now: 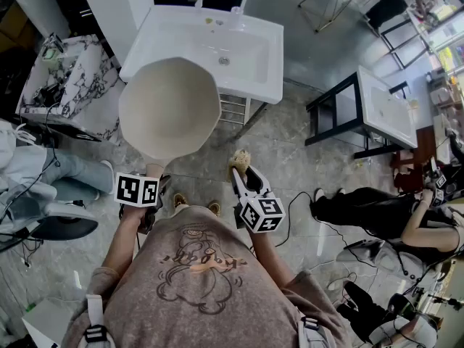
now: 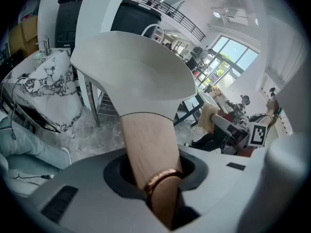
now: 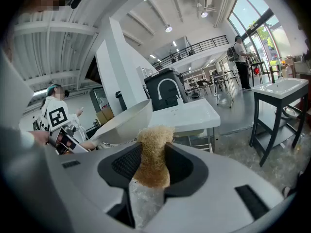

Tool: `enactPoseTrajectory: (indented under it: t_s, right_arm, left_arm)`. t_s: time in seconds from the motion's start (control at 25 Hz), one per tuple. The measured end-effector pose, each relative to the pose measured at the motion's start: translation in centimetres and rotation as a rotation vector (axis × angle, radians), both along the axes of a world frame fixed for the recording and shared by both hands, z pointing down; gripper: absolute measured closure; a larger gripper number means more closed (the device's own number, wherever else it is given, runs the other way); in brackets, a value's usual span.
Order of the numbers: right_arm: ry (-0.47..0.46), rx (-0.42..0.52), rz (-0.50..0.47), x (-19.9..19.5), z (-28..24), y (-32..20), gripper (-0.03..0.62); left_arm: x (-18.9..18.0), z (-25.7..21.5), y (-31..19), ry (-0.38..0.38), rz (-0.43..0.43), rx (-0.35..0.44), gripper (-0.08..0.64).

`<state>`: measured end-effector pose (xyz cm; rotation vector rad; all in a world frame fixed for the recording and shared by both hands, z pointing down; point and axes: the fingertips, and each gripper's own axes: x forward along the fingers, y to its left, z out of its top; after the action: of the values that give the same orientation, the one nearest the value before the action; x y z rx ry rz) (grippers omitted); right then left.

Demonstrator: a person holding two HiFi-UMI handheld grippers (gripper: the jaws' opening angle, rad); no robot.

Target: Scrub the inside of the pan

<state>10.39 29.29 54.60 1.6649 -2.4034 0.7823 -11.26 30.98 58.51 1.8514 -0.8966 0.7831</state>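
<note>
A: Left gripper (image 2: 156, 181), jaw state?
B: Closed on the pale wooden handle (image 2: 146, 140), at its copper ring (image 2: 160, 177).

A: Pan position?
B: The cream eight-sided pan (image 1: 168, 107) is held in the air above the floor. Its inside faces the head camera. It is on the near side of the white ceramic basin (image 1: 174, 27).

A: Right gripper (image 1: 243, 174)?
B: Jaws clamped on a tan fibrous scrub pad (image 1: 240, 158), with its tuft sticking out past the tips. The pad is right of the pan's near rim and apart from it.
</note>
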Motion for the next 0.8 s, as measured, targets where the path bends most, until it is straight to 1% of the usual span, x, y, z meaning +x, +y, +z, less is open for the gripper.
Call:
enactPoseTrajectory:
  t_s: [0.24,0.32,0.52,0.8]
  right_arm:
    - [0.018,0.006,-0.02,-1.2,0.1,-0.1,0.425]
    - [0.01,0.006,-0.02,-1.7,0.1,-0.2,0.423]
    - [0.001,0.016,0.019,-2.3,0.0,-0.2,0.419]
    - [-0.007,0.046,0.057,-3.6,-0.3,-1.3,0.419]
  left_arm:
    - [-0.3,0.0,0.0,0.007,0.014,0.0,0.436]
    - [-0.6,0.0,-0.1,0.005,0.025,-0.004,0.436]
    - [-1.7,0.1,0.0,0.01,0.06,-0.012,0.436]
    - [-3.8,0.7,-2.2,0.007,0.106,0.002,0.436]
